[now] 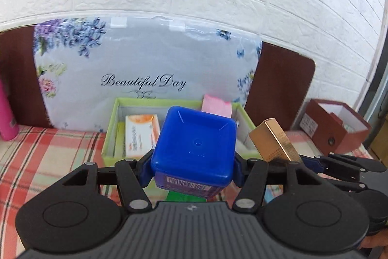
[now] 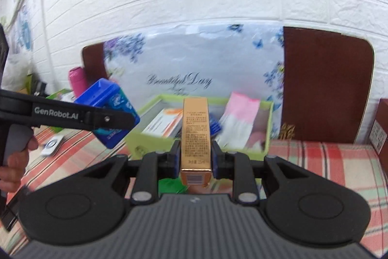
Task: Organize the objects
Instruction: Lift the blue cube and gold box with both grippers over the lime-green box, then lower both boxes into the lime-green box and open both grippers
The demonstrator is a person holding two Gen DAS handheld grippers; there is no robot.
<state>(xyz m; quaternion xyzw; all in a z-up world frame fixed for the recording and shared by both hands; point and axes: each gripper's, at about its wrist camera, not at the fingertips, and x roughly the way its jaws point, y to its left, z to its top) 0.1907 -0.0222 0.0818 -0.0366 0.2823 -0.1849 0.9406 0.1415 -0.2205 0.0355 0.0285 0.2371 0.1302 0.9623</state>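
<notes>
Against the white brick wall, a floral pillow [image 1: 145, 64] props behind the green tray [image 1: 110, 132], which sits on the plaid cloth [image 1: 48, 149] with room left in its middle. The left gripper [image 1: 194, 169] clamps a blue jar [image 1: 196, 142]; the right gripper [image 2: 196, 162] pinches a gold box [image 2: 196, 132]. Both hang above the tray's near rim, probably for dropping in.

blue jar [image 1: 194, 145] | gold box [image 2: 196, 135] | green-rimmed tray [image 1: 109, 137] | plaid cloth [image 1: 48, 152]
</notes>
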